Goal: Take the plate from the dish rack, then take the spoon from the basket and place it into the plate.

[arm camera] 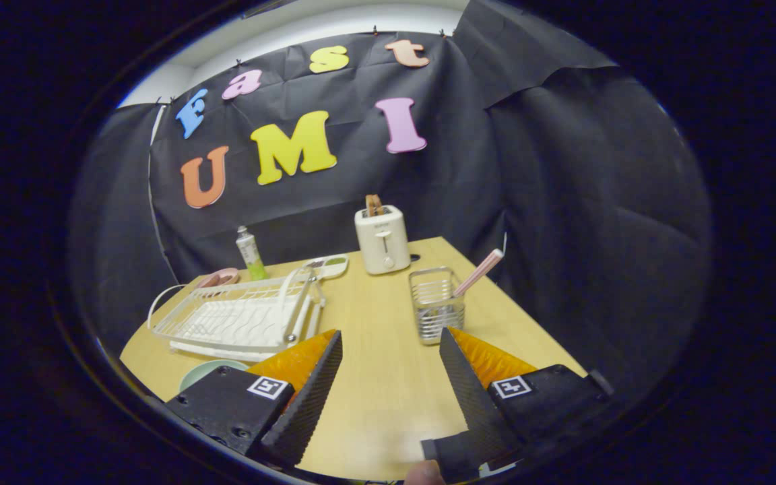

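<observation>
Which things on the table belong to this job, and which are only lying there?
For the job: dish rack, plate beside the rack, wire basket, spoon standing in the basket, open gripper.

Lying about: toaster, tube, small tray, pink dish.

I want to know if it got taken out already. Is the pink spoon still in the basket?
Yes, in. The spoon leans out of the wire basket, just ahead of the gripper, whose fingers are open on nothing.
</observation>
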Available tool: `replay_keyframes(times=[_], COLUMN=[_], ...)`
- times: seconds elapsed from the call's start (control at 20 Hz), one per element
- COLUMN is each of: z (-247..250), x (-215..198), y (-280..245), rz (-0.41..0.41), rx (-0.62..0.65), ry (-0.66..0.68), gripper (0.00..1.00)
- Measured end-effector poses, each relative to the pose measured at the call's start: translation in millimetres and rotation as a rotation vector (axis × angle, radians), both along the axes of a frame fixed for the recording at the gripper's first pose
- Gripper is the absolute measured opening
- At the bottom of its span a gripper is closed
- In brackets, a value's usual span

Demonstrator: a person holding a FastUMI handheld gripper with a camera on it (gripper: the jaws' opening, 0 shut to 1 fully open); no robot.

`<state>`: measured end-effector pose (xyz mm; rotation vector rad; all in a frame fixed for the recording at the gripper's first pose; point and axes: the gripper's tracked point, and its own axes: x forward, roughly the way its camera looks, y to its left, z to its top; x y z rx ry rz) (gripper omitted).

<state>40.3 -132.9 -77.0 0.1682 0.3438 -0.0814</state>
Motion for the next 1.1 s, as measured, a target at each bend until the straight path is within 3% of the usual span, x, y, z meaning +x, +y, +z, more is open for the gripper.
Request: replay_keyframes(times=[0.15, 0.35, 0.45, 0.65, 0.9, 1.1], z=[1, -10, -16, -26, -26, -17], x=[24, 72, 92, 121, 132, 128], y=[-42, -63, -66, -66, -62, -46], rz=[-0.060, -0.045, -0.029, 0.002, 0.010, 0.063], rx=[-0.024, -0.003, 0.017, 0.129, 0.137, 0.160], ry=[-0.042, -0.039, -0.025, 0.005, 0.007, 0.010], gripper=[0.97, 0.97, 0.91, 0.72, 0.37, 0.25])
